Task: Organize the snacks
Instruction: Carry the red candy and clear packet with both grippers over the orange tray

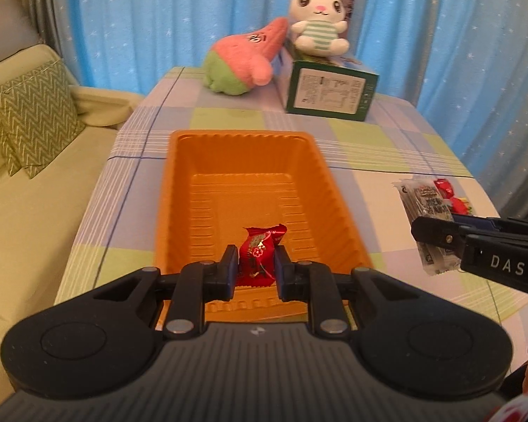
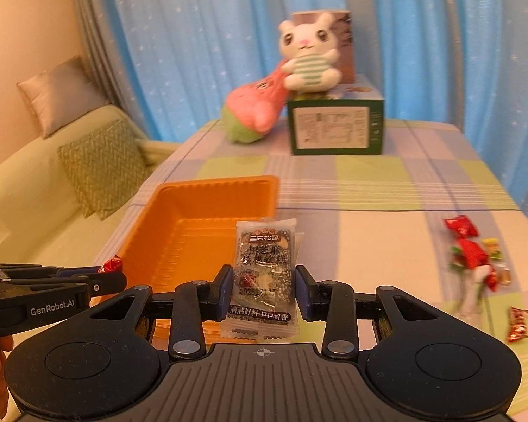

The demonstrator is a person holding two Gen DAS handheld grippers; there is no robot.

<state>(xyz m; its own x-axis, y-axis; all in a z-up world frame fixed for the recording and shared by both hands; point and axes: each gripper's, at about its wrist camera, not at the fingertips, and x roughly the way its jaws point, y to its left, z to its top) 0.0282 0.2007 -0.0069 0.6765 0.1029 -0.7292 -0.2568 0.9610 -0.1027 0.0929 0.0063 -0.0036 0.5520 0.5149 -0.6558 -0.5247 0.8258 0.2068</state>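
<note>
An orange plastic tray (image 1: pixel 200 161) (image 2: pixel 207 207) lies on the checked tablecloth. My left gripper (image 1: pixel 255 267) is shut on a red-wrapped candy (image 1: pixel 260 256), held over the tray's near end; from the right wrist view this gripper (image 2: pixel 118 277) shows at the left with the candy (image 2: pixel 111 265) at its tip. My right gripper (image 2: pixel 264 286) is shut on a clear packet of dark sesame cake (image 2: pixel 264 267), held upright just right of the tray. That gripper (image 1: pixel 429 235) and packet (image 1: pixel 422 200) appear at the right of the left wrist view.
Several loose wrapped sweets (image 2: pixel 473 253) lie on the cloth at the right. A green box (image 1: pixel 331 93) with a white bunny plush (image 1: pixel 316 21) on top and a pink plush (image 1: pixel 246 58) stand at the far edge. A sofa with cushions (image 1: pixel 31 119) is left of the table.
</note>
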